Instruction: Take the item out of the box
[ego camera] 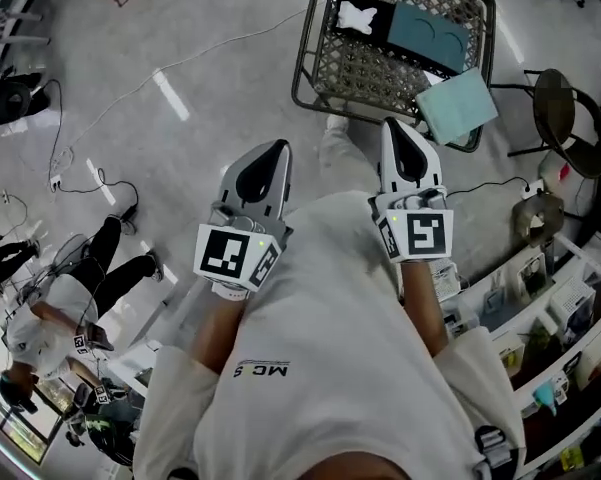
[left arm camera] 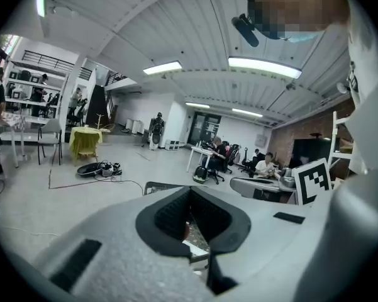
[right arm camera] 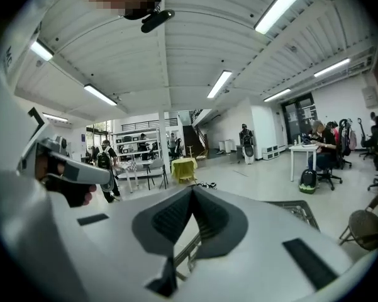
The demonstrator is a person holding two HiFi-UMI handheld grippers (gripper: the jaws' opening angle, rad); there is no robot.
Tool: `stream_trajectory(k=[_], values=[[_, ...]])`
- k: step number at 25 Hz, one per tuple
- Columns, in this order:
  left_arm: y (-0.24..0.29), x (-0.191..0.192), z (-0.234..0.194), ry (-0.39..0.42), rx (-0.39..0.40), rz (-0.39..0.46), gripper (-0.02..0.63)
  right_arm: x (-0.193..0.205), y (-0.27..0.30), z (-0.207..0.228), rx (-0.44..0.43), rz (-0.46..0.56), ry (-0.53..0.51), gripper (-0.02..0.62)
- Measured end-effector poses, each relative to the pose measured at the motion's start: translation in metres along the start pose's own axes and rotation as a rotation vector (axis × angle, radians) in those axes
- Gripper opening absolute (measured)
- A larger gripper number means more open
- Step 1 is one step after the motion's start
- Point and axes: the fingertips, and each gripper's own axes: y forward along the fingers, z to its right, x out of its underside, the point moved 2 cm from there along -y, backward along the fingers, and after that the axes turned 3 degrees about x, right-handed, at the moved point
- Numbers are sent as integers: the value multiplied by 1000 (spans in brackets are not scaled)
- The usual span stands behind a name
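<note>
In the head view a wire mesh basket (ego camera: 315, 43) stands on the grey floor ahead of me. Inside it lie a black pack with a white shape (ego camera: 360, 16) and a teal box (ego camera: 430, 33). A pale teal flat item (ego camera: 458, 105) rests over the basket's near right corner. My left gripper (ego camera: 277, 148) and right gripper (ego camera: 398, 125) are held close to my chest, short of the basket, and both point toward it. Each is shut, with nothing between the jaws. The left gripper (left arm camera: 189, 190) and right gripper (right arm camera: 192, 190) views show only the closed jaws and the room beyond.
A black round stool (ego camera: 565, 98) stands right of the basket. Stocked shelves (ego camera: 560, 328) run along the lower right. Cables (ego camera: 80, 158) trail over the floor at left, and a person (ego camera: 50, 318) stands at the lower left.
</note>
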Motion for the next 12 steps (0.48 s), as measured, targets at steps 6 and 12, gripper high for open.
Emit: stream_trajectory(k=[6, 12], values=[[91, -56, -30, 20, -16, -8, 20, -40, 92, 57, -86, -19, 46, 16], [129, -72, -40, 13, -11, -15, 20, -44, 133, 79, -91, -47, 52, 16]])
